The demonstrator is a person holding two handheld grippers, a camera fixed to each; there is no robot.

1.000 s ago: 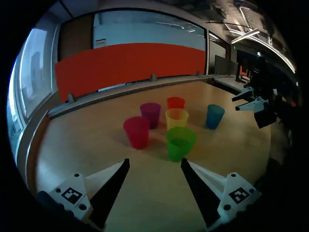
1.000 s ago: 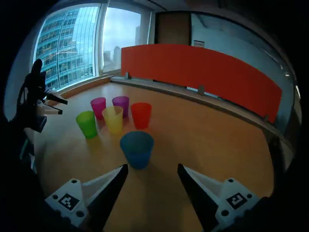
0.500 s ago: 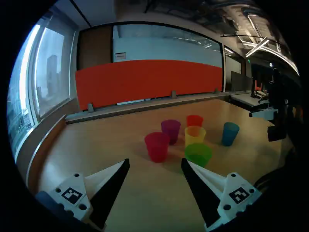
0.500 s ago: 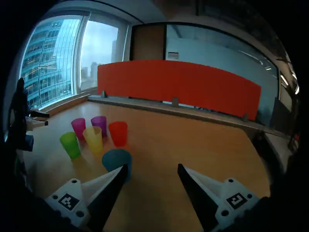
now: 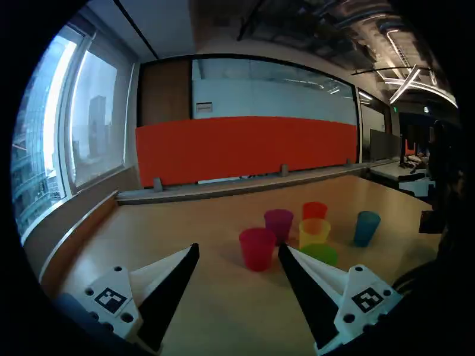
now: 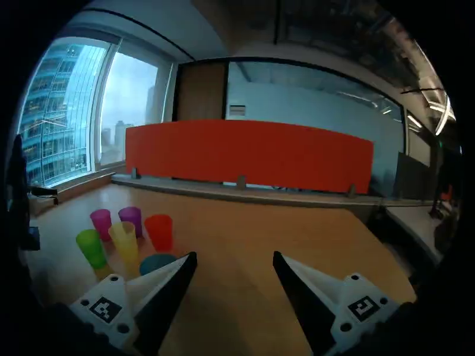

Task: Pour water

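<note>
While both pairs of fingers [image 5: 169,282] stand apart w/ nothing between them, the left gripper [image 5: 237,248] hovers over the bench [image 5: 178,222], pink cup [image 5: 257,249] standing just ahead of its tips. Green cup [image 5: 321,254] is partly hidden behind one finger. Purple cup [image 5: 278,224], yellow cup [image 5: 314,231] & red cup [image 5: 314,210] cluster beyond, blue cup [image 5: 366,228] off to the side. Right gripper [image 6: 233,256]: blue cup partly behind one finger, the rest further off to that side. Orange screen [image 5: 243,148] lines the bench's far edge
</note>
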